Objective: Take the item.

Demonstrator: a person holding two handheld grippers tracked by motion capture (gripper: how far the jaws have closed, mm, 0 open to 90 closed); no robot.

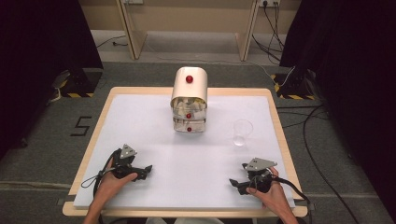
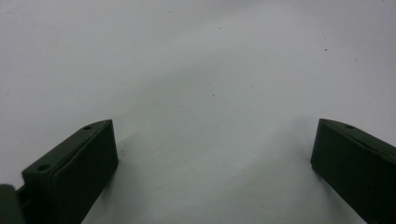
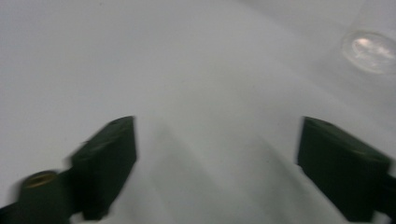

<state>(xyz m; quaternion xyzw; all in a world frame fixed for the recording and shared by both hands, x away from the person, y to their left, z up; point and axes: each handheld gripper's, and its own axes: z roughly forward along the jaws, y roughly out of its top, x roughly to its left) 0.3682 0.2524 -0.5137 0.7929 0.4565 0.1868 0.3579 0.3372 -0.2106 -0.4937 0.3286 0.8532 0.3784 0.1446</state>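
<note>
A small cream drawer unit (image 1: pixel 189 88) with three red knobs stands at the middle back of the white table top (image 1: pixel 140 121); pale contents show below its rounded top part. A clear plastic cup (image 1: pixel 242 132) stands upright to its right, and its base appears as the cup (image 3: pixel 371 49) at the upper right of the right gripper view. My left gripper (image 1: pixel 147 171) rests low near the front left, jaws wide apart and pointing right, nothing between them (image 2: pixel 212 158). My right gripper (image 1: pixel 236 181) rests near the front right, pointing left, also open and holding nothing (image 3: pixel 217 154).
The table has a wooden rim (image 1: pixel 275 121). Cables (image 1: pixel 313 154) run over the grey floor on the right. A wooden frame (image 1: pixel 135 32) stands beyond the table. Dark curtains flank both sides.
</note>
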